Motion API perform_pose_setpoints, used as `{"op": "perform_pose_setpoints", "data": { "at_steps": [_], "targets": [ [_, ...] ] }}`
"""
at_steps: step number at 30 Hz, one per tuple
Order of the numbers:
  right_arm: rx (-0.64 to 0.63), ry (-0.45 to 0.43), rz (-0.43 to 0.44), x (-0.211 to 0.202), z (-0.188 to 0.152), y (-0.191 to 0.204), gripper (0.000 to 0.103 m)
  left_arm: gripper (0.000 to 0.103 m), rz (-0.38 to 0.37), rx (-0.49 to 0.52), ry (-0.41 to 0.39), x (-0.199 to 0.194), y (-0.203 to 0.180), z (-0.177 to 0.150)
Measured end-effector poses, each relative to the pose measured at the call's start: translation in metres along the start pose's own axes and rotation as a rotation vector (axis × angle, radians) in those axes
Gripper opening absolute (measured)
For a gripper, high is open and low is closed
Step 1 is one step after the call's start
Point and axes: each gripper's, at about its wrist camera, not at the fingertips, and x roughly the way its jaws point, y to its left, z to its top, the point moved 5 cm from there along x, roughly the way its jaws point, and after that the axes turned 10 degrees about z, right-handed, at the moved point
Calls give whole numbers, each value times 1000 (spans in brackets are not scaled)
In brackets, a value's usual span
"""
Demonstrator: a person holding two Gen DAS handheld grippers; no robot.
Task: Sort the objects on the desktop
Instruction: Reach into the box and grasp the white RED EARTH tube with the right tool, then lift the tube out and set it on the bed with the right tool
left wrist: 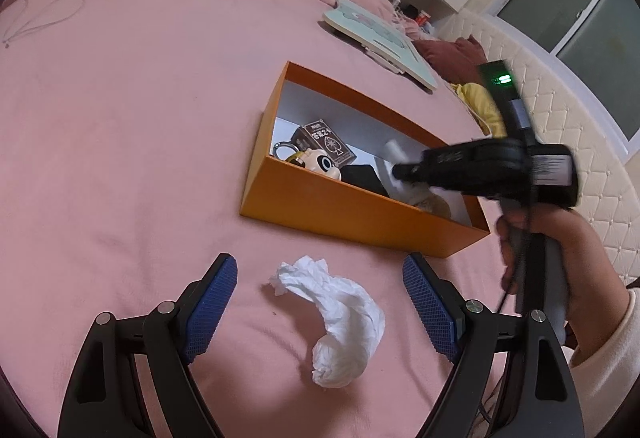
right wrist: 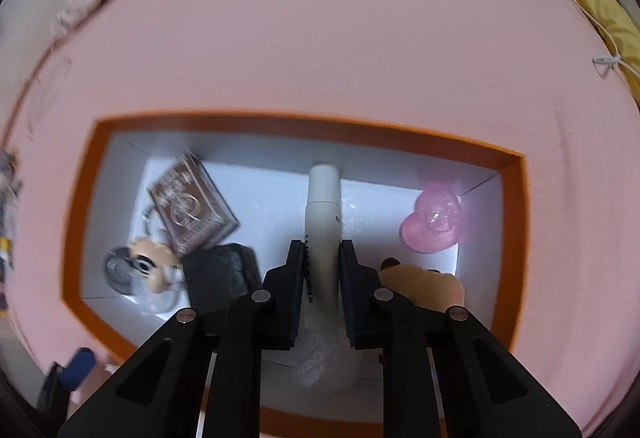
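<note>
Hovering wide open, the left gripper [left wrist: 320, 312] straddles a crumpled tissue [left wrist: 340, 318] on the pink bedspread [left wrist: 140, 157], not yet touched. Beyond it, the right gripper [right wrist: 320, 270] pinches a white tube [right wrist: 323, 222] inside the orange box [right wrist: 304, 125], w/ card pack [right wrist: 192, 209], panda keychain [right wrist: 154, 268] & pink heart [right wrist: 434, 224] already in. Looks nearly done; tissue left.

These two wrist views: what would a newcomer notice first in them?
First, the open orange cardboard box on the pink bedsheet, holding small objects. Over it, the right tongs are shut on a white cylindrical tube. Nearer, a crumpled white tissue lies on the sheet between the open left tongs, untouched.
</note>
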Motion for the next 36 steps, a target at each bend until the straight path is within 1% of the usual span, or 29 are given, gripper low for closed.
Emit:
{"op": "perform_pose_setpoints", "data": {
  "at_steps": [5,9,10,12,14,16,19,22,24,29,33,34,36],
  "targets": [
    [26,-143,101,-53,-6,1,18,84,7,1,-2,0,0,0],
    [22,-212,149,-96,-24,6,18,84,14,-4,-4,0,2,1],
    [19,-221,155,-104,-34,6,18,84,15,-3,-4,-1,2,0],
    [23,-221,163,-110,-71,2,18,84,19,-1,-6,-2,2,-2],
    [34,-204,160,-105,-90,7,18,84,26,6,-8,-2,1,-2],
    [42,-177,146,-98,-116,8,18,84,33,13,-12,-3,1,-3],
    [54,-113,128,-72,-141,3,18,84,42,20,-17,-3,0,-4],
    [77,-60,128,-49,-157,-2,18,84,50,26,-18,-4,-1,-5],
    [61,-46,94,-38,-165,-3,18,84,56,34,-18,-5,-2,-7],
    [42,-73,57,-31,-168,-3,19,84,73,63,-14,-4,-5,-10],
    [49,-88,62,-33,-171,-6,21,84,82,74,-14,-3,-6,-11],
    [44,-97,54,-34,-171,-6,24,84,81,73,-16,-4,-6,-11],
    [34,-134,24,-42,-170,-6,26,84,77,69,-20,-5,-5,-11]
  ]
}}
